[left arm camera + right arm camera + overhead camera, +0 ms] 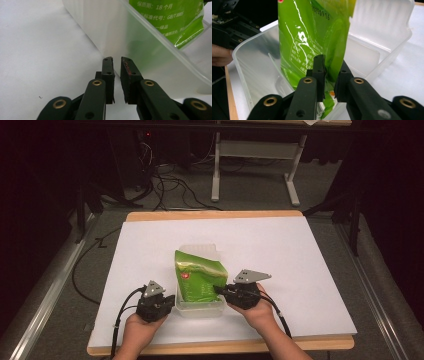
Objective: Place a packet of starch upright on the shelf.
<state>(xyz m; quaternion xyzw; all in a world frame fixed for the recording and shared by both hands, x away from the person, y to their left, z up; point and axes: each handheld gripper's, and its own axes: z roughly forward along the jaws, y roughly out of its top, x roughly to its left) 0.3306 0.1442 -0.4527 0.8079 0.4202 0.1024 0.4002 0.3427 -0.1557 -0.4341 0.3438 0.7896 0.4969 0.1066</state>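
High view sets the scene: a white tabletop (310, 270) carries a clear plastic container (200, 309), and a green pouch (197, 280) stands tilted inside it. The right gripper (220, 291) has the pouch's edge between its jaws, the film creased where the pads clamp it, while the pouch's lower end sits down inside the container just beyond those jaws. The left gripper (116, 65) rests outside, its jaws nearly together with a thin gap and nothing between them, the container's wall right ahead of their tips.

By my reading the pouch is already lowered into the container, and letting go is what remains.

Writing on the pouch reads "18" with Chinese characters and "GB/T 8885" in the left gripper view; the right gripper view gives a date code, "20250916".
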